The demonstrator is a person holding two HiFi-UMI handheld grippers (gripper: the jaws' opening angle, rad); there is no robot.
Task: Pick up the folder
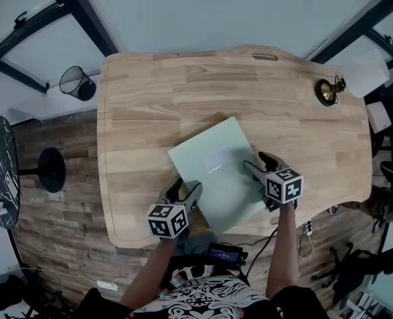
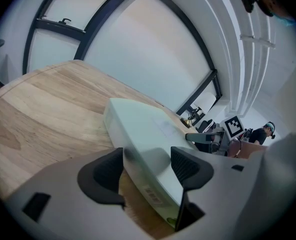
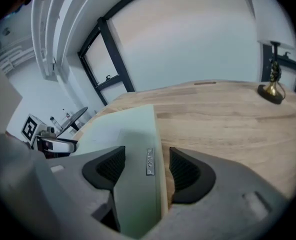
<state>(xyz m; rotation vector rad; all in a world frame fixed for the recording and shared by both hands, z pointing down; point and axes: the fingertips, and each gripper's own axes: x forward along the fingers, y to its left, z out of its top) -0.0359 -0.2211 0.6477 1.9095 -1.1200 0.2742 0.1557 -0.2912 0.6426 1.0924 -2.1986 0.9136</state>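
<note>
A pale green folder [image 1: 216,171] lies flat and askew on the wooden desk [image 1: 183,92], near its front edge. My left gripper [image 1: 183,190] stands open at the folder's near left edge. In the left gripper view the folder [image 2: 143,129] runs between the jaws of the left gripper [image 2: 147,166], with bare wood showing beside the left pad. My right gripper [image 1: 259,161] is open at the folder's right edge. In the right gripper view the folder's edge [image 3: 133,134] sits between the jaws of the right gripper [image 3: 142,169], and a strip of wood shows before the right pad.
A small brass lamp [image 1: 327,92] stands at the desk's far right, also in the right gripper view [image 3: 270,91]. A cable slot [image 1: 264,57] is cut near the far edge. On the floor to the left are a wire bin [image 1: 76,82] and a round dark table [image 1: 0,171].
</note>
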